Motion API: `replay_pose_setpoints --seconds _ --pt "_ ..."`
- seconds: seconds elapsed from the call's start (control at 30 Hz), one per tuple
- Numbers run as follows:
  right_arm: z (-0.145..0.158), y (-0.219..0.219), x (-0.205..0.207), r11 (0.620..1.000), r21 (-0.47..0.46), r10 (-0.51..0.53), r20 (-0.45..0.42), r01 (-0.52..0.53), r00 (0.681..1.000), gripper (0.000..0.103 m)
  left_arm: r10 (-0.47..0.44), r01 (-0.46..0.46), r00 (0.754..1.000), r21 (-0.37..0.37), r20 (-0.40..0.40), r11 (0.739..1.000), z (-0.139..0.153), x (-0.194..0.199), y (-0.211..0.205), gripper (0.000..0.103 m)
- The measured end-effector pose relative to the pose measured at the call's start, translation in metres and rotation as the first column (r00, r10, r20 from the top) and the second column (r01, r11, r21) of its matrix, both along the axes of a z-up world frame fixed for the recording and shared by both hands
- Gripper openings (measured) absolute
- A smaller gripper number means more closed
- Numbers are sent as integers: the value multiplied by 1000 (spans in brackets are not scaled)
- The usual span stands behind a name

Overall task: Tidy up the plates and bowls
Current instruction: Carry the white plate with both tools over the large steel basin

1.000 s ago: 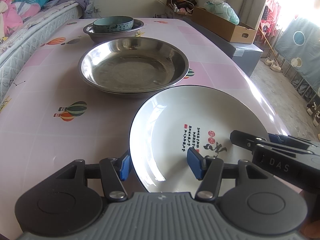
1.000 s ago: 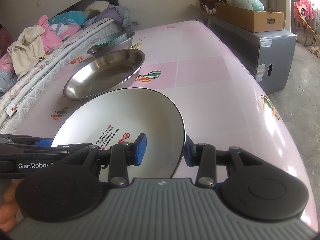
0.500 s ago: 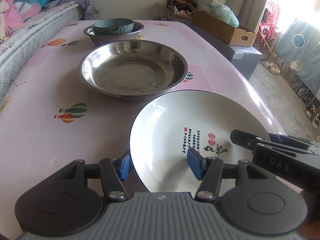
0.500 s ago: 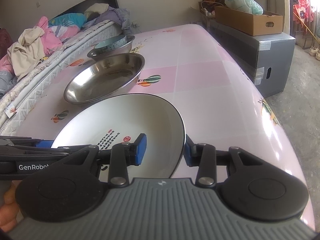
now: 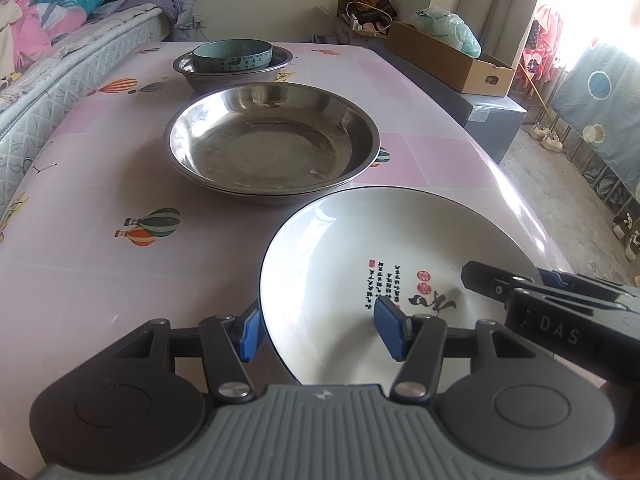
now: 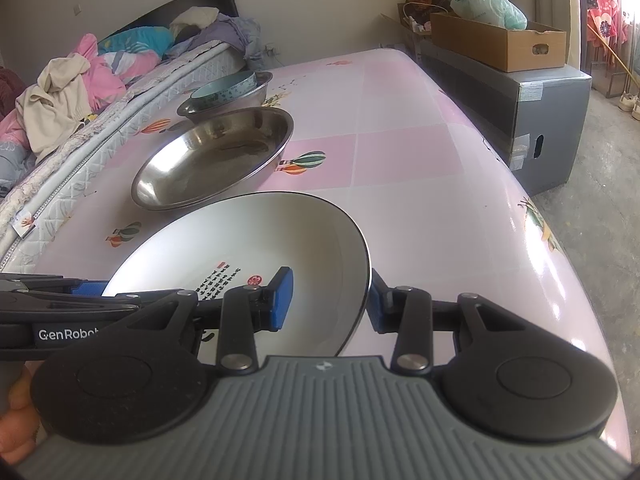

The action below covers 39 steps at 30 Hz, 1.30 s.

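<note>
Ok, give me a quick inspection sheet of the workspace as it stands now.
Surface: pink table with balloon prints, glossy.
Job's things: white plate with black rim and red and black writing, nearest; big steel basin behind it; teal bowl sitting inside a smaller steel basin at the far end.
Clutter: nothing seen on the table besides the dishes.
Grippers: left gripper straddles the plate's left rim; right gripper straddles its right rim; whether the pads press is unclear.
Cables: nothing seen.
Surroundings: bed with piled clothes on one side; cardboard box on a grey cabinet on the other.
</note>
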State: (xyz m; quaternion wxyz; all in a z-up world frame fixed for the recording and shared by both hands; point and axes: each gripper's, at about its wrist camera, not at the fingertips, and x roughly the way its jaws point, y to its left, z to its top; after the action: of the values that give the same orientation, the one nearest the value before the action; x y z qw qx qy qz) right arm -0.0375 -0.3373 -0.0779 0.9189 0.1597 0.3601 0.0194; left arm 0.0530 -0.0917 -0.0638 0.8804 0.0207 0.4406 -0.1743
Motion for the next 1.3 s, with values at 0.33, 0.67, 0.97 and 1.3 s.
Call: replay_pose_setpoints --seconds 0.33,0.67,0.97,1.3 --pt "2 2 0 1000 0 3 2 -3 1000 38 5 -5 1000 -6 1 1000 3 -2 1 58" --pt "8 2 -2 1000 -9 3 8 -3 1000 38 6 -6 1000 -15 10 1000 7 -5 4 58" --pt "15 4 -8 1000 -18 1 23 -1 1000 38 9 -8 1000 -26 29 1000 13 -10 7 58" --pt "23 7 -11 1000 -25 5 36 -4 999 38 24 -22 998 -43 55 999 21 -15 14 58"
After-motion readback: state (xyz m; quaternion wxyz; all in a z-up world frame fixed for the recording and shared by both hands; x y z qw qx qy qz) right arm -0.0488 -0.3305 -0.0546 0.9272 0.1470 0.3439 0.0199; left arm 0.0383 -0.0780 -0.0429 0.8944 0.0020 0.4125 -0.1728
